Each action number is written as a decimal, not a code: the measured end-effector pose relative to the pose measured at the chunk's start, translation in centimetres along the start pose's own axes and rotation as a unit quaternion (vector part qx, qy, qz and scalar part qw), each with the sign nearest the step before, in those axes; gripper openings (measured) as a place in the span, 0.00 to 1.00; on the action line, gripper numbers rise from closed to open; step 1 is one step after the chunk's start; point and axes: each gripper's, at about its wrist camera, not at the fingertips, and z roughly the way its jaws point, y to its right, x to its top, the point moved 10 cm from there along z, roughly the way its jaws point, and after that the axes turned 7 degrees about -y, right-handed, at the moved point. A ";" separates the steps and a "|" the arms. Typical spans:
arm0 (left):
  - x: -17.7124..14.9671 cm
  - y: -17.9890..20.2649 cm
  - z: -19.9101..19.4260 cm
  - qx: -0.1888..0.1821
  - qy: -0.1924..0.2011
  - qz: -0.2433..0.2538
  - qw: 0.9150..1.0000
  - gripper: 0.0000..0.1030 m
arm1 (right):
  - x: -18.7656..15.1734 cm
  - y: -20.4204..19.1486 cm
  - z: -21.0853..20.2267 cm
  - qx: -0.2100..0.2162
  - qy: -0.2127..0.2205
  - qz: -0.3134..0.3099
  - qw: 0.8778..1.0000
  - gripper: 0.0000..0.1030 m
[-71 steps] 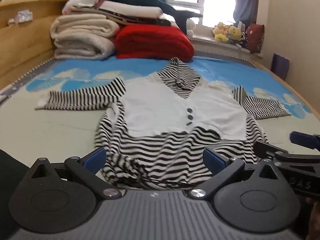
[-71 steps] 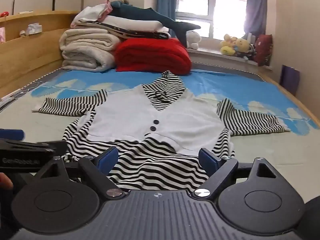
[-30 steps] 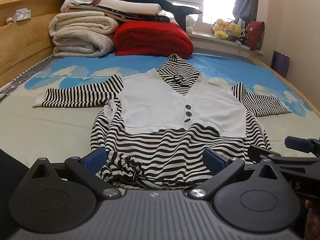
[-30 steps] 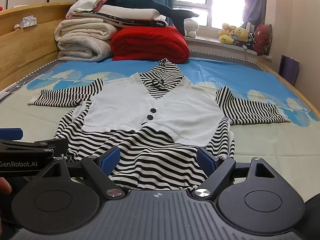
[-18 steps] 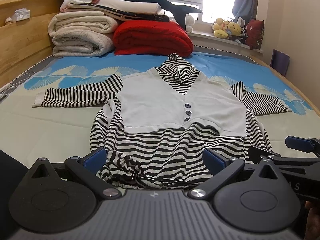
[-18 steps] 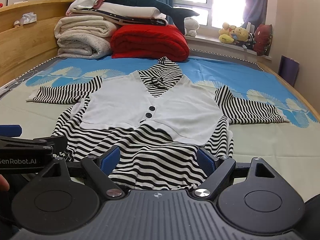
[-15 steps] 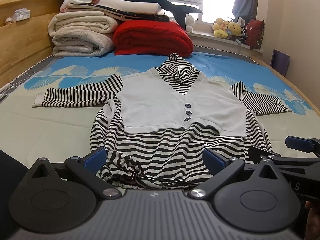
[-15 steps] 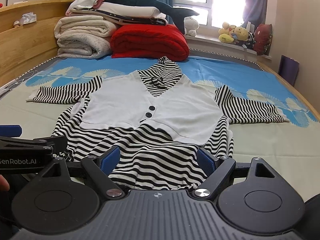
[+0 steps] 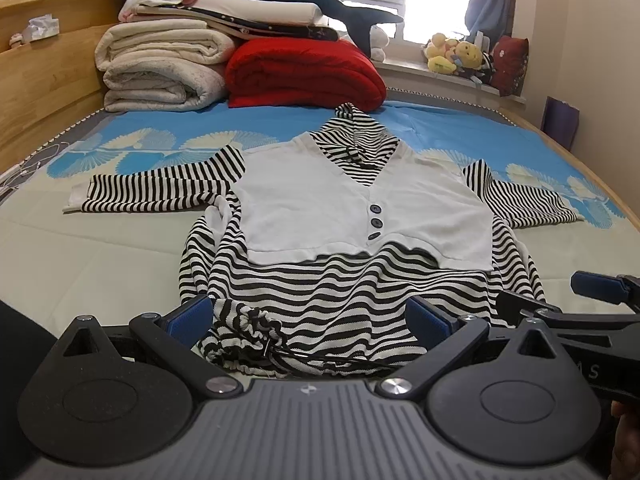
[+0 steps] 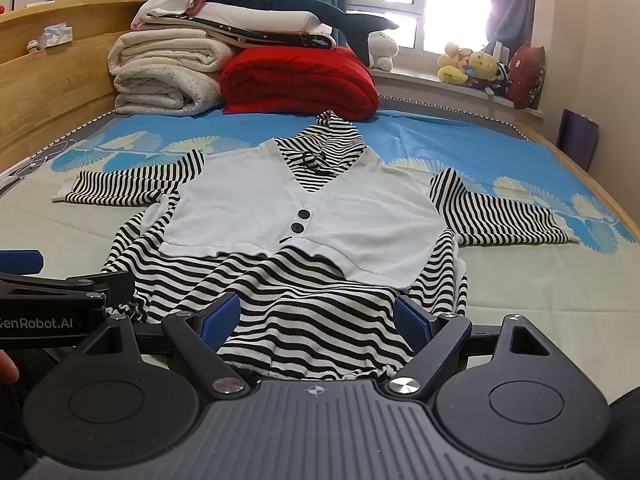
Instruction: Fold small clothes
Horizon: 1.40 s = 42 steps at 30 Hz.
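Bed (image 9: 100,280), bedding stacked behind. Top (image 9: 360,208) flat, sleeves out, hem (image 10: 304,344) bunched nearest. Left gripper (image 9: 308,316) and right gripper (image 10: 316,316) spread wide, empty, straddling hem. Best to pinch both hem corners evenly, lift together, fold toward collar.

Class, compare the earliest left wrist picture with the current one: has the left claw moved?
Yes. The left claw has drawn back and risen: against the red blanket, the striped top shows more hem and sits smaller in view.
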 end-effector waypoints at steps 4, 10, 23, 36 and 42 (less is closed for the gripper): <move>0.3 -1.1 1.0 0.018 -0.013 -0.008 1.000 0.99 | 0.3 2.4 0.8 -0.025 -0.009 0.033 0.999 0.81; 2.6 -3.8 5.3 0.044 -0.070 0.031 0.996 0.99 | 3.2 7.7 3.0 -0.044 -0.031 0.048 0.997 0.75; -0.4 -10.3 16.0 0.055 -0.200 -0.031 0.978 0.89 | -5.0 12.1 12.4 -0.065 -0.223 0.131 0.964 0.75; -2.0 -10.6 15.3 0.057 -0.242 -0.013 0.969 0.23 | -6.7 11.9 12.7 -0.103 -0.253 0.086 0.958 0.25; 2.3 -8.7 13.0 0.065 -0.142 0.031 0.987 0.30 | -3.5 11.8 11.5 -0.119 -0.174 0.066 0.975 0.53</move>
